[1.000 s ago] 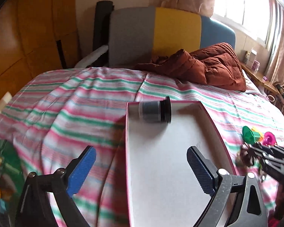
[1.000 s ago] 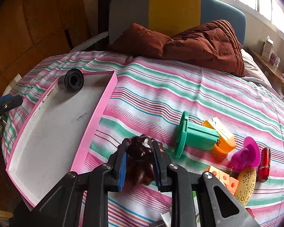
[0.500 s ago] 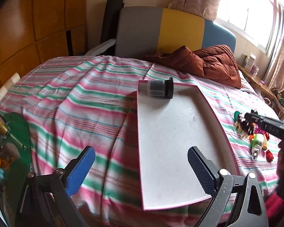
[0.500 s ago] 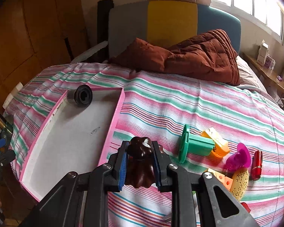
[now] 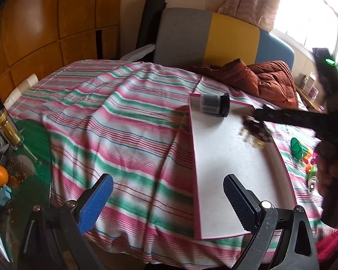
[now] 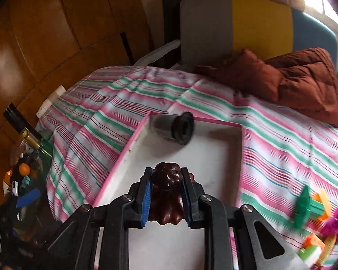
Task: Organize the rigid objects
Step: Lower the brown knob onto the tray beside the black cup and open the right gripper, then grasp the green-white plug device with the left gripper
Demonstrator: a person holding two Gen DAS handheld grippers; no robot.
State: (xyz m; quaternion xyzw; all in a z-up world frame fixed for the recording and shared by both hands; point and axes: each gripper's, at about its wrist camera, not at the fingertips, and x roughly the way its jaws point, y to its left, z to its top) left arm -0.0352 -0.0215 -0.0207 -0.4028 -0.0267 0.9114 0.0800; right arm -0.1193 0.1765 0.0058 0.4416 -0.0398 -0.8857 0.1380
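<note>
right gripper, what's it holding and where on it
The right gripper is shut on a dark brown lumpy toy, pads pressing its two sides around the middle. The left gripper is open, holding nothing.

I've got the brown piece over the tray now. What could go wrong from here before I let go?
The right gripper holds the brown piece above the tray floor, so released there it may bounce or roll toward the pink rim. The black-capped jar lies on its side just ahead; a nudge could roll it. The tray's near end sits at the bed's edge, so pressing there might tip it.
</note>
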